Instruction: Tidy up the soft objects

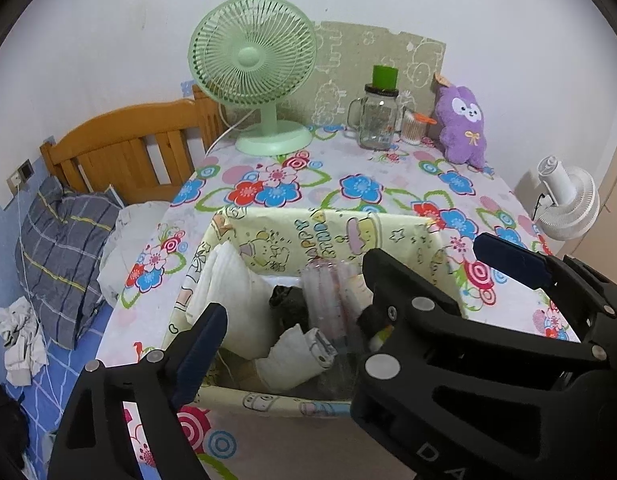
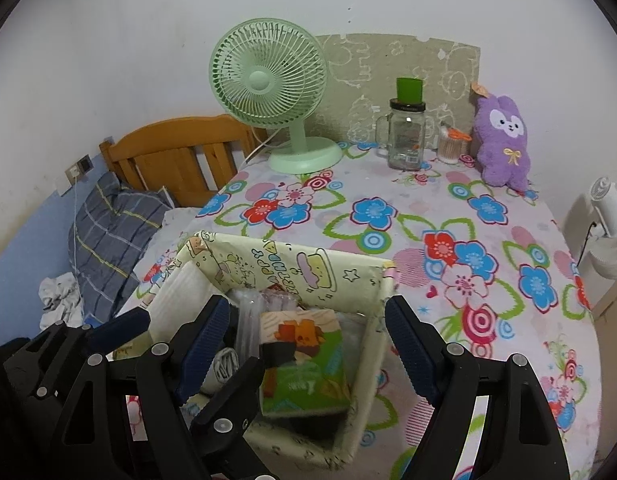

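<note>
Floral tablecloth (image 2: 488,240), yellow fabric bin (image 2: 308,264) beneath both spread claws, left claw (image 1: 344,316), right claw (image 2: 304,344).

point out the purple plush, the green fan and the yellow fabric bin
purple plush (image 2: 503,142), right wrist view, on its belly
green fan (image 2: 264,80), right wrist view, on the grille hub
yellow fabric bin (image 1: 316,236), left wrist view, on its far inner wall

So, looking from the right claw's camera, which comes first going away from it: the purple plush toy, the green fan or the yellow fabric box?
1. Yellow fabric box, directly under the right claw.
2. Green fan, far back, left of centre.
3. Purple plush toy, far back right by the wall.
Fan and plush are nearly level; that order is uncertain.
</note>
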Tool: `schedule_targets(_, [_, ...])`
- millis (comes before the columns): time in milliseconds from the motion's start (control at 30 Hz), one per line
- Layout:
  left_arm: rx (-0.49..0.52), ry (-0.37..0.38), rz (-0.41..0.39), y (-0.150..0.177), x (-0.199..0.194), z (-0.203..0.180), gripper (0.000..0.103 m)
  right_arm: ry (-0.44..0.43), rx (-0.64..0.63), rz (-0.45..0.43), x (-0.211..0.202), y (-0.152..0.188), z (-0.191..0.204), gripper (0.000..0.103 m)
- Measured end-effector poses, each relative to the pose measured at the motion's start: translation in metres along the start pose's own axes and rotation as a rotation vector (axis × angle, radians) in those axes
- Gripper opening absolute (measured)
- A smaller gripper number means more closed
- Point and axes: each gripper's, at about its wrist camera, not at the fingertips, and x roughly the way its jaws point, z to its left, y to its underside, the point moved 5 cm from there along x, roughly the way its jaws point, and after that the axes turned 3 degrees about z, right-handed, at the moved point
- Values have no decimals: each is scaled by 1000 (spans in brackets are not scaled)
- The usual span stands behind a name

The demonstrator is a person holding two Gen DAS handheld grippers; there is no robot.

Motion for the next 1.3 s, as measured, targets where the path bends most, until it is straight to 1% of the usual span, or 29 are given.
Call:
schedule_targets(333, [31, -2, -66, 0, -28, -26, 94, 40, 13, -47, -38, 4, -20, 83])
schedule_targets(433, [46, -11, -95, -1, -38, -37, 98, 64, 23, -59, -50, 5, -29, 93])
schedule_targets(467, [50, -14, -104, -1, -41, -40, 98, 71, 29, -71, -55, 6, -32, 94])
schedule_targets(533, [61, -16, -126, -1, -49, -47, 100, 87, 31, -92, -66, 7, -38, 95])
schedule_targets(900, [90, 15, -183, 3, -82, -89, 101, 152, 64, -171, -123, 19, -73, 98])
schedule_targets(1100, [90, 21, -212, 6, -99, -102, 102, 188, 81, -216, -152, 25, -88, 98])
schedule_targets(1300, [97, 9, -241, 9, -115, -111, 102, 218, 103, -249, -177, 34, -103, 98])
